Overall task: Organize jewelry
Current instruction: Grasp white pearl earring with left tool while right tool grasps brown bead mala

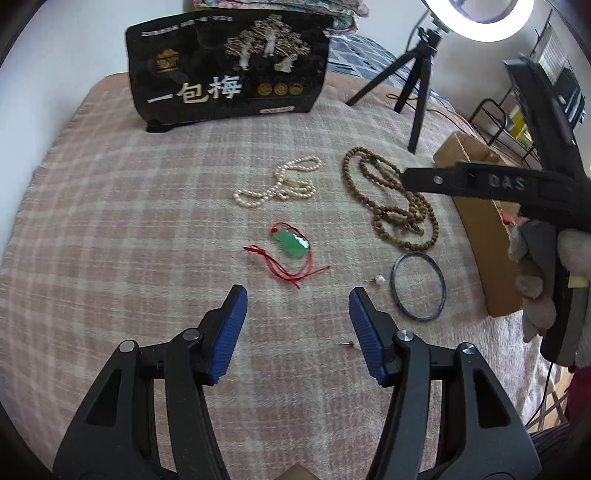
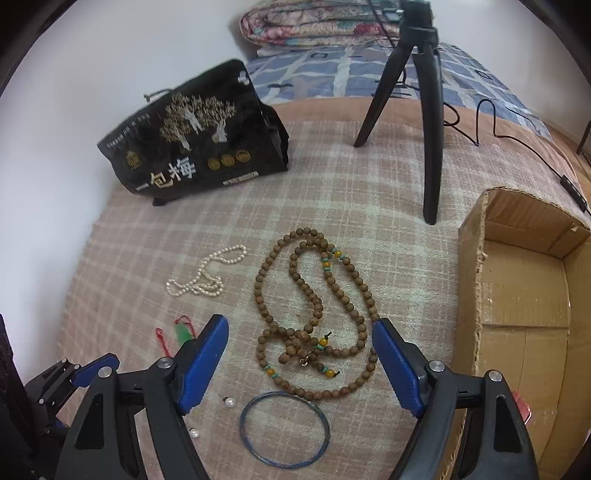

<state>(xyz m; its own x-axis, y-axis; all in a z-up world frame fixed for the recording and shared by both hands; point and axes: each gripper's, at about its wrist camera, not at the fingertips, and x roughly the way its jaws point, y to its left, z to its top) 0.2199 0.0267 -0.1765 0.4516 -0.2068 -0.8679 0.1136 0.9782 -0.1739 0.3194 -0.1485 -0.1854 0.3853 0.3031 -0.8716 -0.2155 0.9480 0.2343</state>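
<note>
Both the left hand-held gripper [image 1: 297,314] and right hand-held gripper [image 2: 299,354] hang released over round wooden beads [image 2: 314,314] on a woolly plaid blanket [image 1: 129,221].

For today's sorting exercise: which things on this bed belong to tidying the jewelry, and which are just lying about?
Belong to the job:
wooden bead necklace
pearl necklace
jade pendant
bangle
pearl earring
cardboard box

Just lying about:
black bag
tripod
folded quilt
</note>
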